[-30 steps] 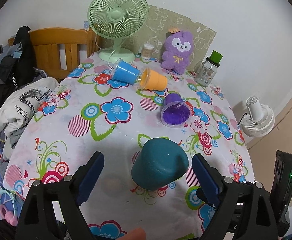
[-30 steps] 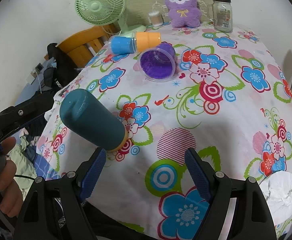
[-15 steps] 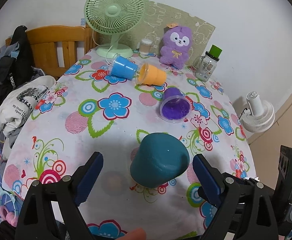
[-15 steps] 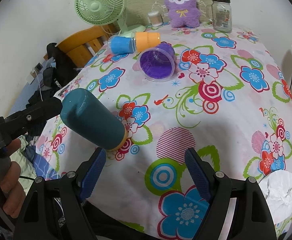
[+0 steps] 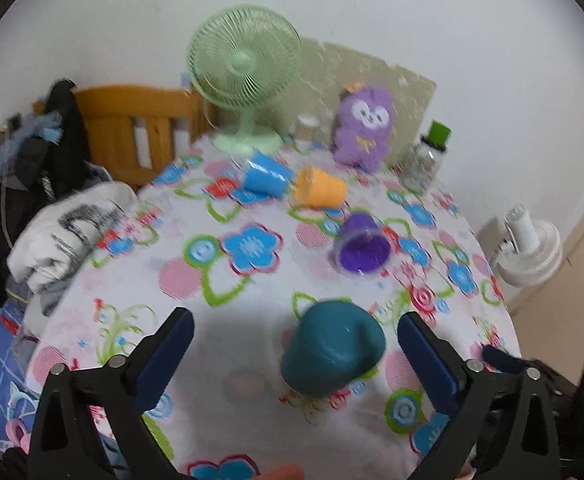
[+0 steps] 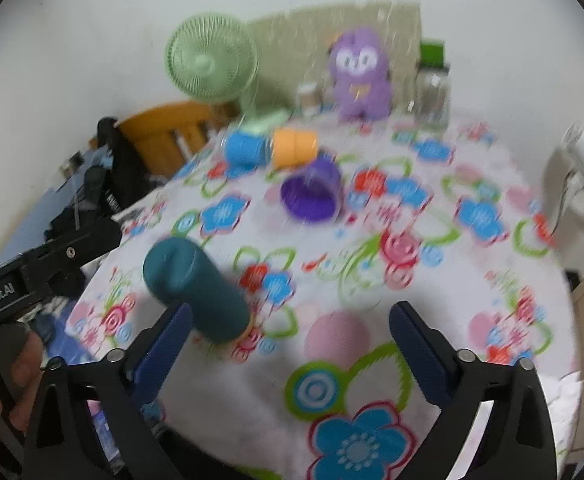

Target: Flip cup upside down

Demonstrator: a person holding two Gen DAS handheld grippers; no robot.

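A dark teal cup [image 5: 332, 352] stands upside down on the flowered tablecloth [image 5: 251, 280], base up; it also shows in the right wrist view [image 6: 195, 288]. My left gripper [image 5: 296, 356] is open and empty, its blue pads either side of the cup but apart from it. My right gripper [image 6: 292, 340] is open and empty, with the cup just beyond its left finger [image 6: 163, 340]. A purple cup [image 5: 362, 248], an orange cup [image 5: 320, 192] and a blue cup [image 5: 267, 178] lie on their sides farther back. Both views are blurred.
A green fan [image 5: 243, 76], a purple plush toy [image 5: 366, 128], a small jar [image 5: 306, 126] and a green-lidded jar [image 5: 428, 156] stand at the table's far edge. A wooden chair [image 5: 131, 128] with clothes [image 5: 63, 232] is on the left. A white fan [image 5: 528, 248] stands on the right.
Both cameras have pulled back and tilted up, with motion blur. The teal cup stays upside down on the cloth. Both grippers stay open.
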